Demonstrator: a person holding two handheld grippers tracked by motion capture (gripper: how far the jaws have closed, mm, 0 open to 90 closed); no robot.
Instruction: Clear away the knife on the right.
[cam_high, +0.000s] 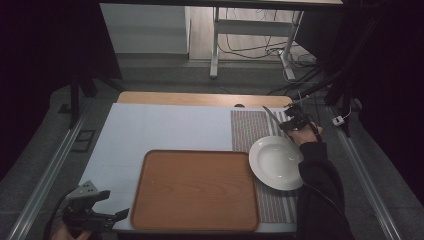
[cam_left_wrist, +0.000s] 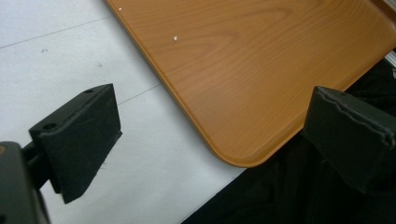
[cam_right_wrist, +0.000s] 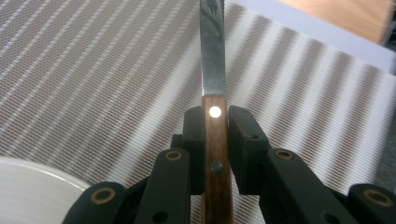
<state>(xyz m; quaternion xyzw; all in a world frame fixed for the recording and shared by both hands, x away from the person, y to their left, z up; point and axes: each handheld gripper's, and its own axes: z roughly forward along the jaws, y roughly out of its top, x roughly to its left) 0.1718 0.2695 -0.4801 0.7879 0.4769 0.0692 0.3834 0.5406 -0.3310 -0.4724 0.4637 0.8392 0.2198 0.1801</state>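
My knife (cam_right_wrist: 214, 70) runs straight toward twelve o'clock in the right gripper view, wooden handle low, steel blade beyond, over the striped placemat (cam_right_wrist: 93, 70). That view shows the rivets and grain; the high view shows the blade slanting toward eleven o'clock above the white plate (cam_high: 276, 162). My right gripper (cam_right_wrist: 215, 123) clamps the handle between both pads. My left gripper (cam_left_wrist: 210, 140) stands open beside the tray (cam_left_wrist: 243, 65).
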